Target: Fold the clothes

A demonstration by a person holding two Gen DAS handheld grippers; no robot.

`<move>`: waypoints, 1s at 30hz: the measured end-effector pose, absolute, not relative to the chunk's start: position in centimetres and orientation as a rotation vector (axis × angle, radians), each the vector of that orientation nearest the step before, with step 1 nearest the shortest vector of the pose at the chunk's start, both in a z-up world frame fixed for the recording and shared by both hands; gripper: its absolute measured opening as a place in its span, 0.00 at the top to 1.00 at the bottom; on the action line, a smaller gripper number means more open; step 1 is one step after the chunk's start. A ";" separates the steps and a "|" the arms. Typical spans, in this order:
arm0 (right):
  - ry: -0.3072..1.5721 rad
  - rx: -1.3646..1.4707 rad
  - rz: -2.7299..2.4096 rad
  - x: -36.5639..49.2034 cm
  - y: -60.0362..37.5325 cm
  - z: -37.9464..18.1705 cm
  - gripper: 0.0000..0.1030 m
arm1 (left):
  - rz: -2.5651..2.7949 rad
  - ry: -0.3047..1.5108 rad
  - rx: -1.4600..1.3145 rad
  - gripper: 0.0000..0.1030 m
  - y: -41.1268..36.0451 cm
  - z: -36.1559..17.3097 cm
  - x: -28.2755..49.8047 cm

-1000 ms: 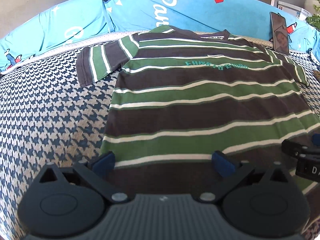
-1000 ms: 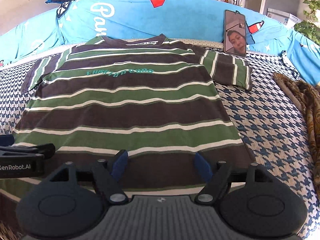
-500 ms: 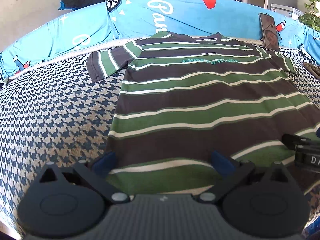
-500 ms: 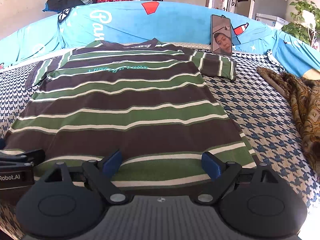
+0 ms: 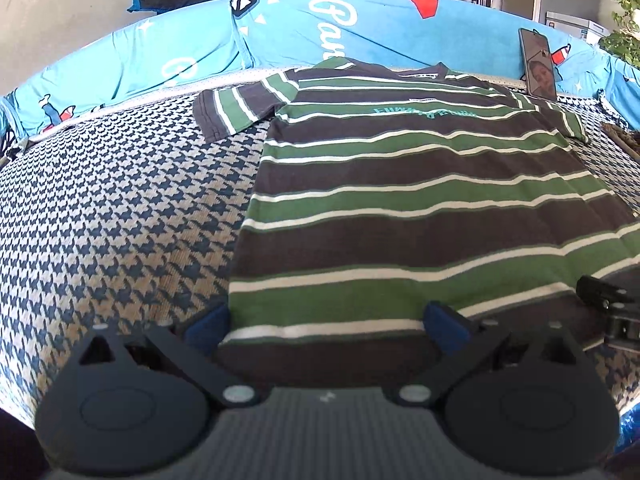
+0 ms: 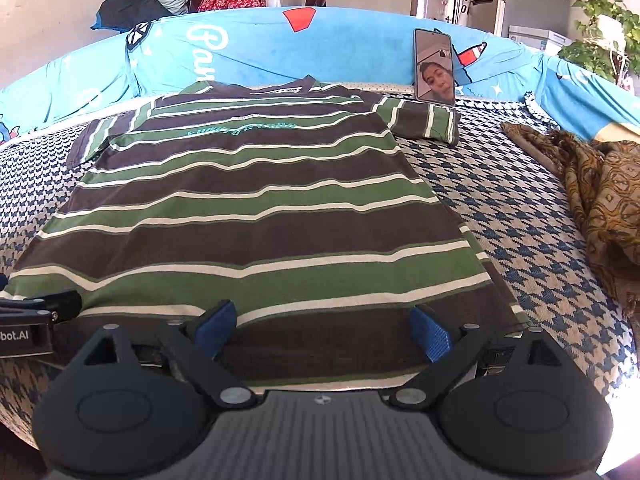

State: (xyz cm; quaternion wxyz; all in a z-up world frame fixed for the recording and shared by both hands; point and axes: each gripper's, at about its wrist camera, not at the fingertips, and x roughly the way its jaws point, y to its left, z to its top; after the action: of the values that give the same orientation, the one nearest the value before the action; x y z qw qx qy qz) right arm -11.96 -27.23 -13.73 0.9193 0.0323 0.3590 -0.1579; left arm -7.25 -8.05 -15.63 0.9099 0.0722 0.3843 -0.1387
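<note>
Houndstooth bed cover (image 6: 500,216): striped T-shirt (image 6: 256,216) spread flat; brown patterned cloth (image 6: 600,184) crumpled at edge.

Sunlit houndstooth bed (image 6: 520,216), blue bolsters (image 6: 248,52)

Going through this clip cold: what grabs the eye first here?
A green, brown and white striped T-shirt lies spread flat on a houndstooth bed cover, collar toward the bright blue cushions. A phone with a lit screen leans against those cushions, and a crumpled brown patterned cloth lies at the right.
</note>
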 end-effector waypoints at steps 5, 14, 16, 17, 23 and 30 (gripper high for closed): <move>0.747 0.089 -0.322 -13.0 -27.1 -13.7 0.09 | -0.283 0.801 0.150 0.00 -7.5 -15.7 -8.4; 0.763 0.076 -0.289 -14.6 -26.9 -13.7 0.08 | -0.284 0.818 0.142 0.00 -6.7 -15.7 -9.9; 0.770 0.081 -0.282 -15.0 -26.9 -13.7 0.08 | -0.282 0.823 0.143 0.00 -6.6 -15.7 -10.1; 0.777 0.087 -0.279 -15.2 -26.9 -13.8 0.08 | -0.281 0.826 0.142 0.00 -6.6 -15.7 -10.3; 0.801 0.097 -0.281 -16.5 -26.6 -13.9 0.08 | -0.271 0.826 0.139 0.00 -6.5 -15.3 -11.2; 0.713 0.060 -0.297 -17.6 -25.5 -11.8 0.14 | -0.287 0.717 0.093 0.00 -6.7 -13.0 -11.9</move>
State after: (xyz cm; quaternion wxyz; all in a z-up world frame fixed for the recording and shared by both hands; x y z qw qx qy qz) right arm -17.64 -25.49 -11.79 0.9259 0.0292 0.3478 -0.1446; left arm -11.88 -6.73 -13.00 0.9253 0.0452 0.3496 -0.1399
